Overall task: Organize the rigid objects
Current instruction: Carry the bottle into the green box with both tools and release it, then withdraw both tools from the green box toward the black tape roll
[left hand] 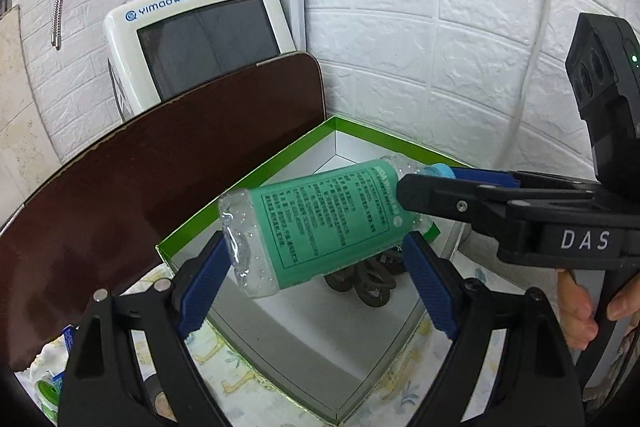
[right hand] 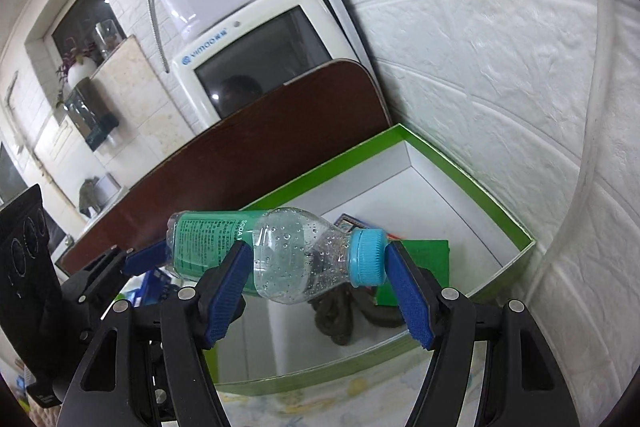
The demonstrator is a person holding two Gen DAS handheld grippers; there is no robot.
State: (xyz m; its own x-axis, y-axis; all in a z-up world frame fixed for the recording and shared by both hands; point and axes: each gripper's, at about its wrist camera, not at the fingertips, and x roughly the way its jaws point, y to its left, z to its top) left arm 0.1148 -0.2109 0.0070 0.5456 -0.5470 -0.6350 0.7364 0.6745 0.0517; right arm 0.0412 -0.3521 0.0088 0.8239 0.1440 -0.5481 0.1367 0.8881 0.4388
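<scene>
A clear plastic bottle (left hand: 320, 223) with a green label and a blue cap (right hand: 366, 258) lies sideways in the air above a green-rimmed white box (left hand: 248, 183). My left gripper (left hand: 316, 267) spans the bottle's body, its blue pads touching the base and the neck end. My right gripper (right hand: 316, 279) spans the neck end, one pad on the cap, the other on the shoulder. It also shows in the left wrist view (left hand: 448, 183). Both look closed on the bottle.
The box (right hand: 500, 215) holds a dark coiled chain (right hand: 340, 315), a green flat packet (right hand: 416, 267) and a small card. A brown board (left hand: 160, 167) leans behind it against a white YIMAO screen unit (left hand: 200, 35). White brick wall and a hanging white cable (left hand: 532, 47) stand close by.
</scene>
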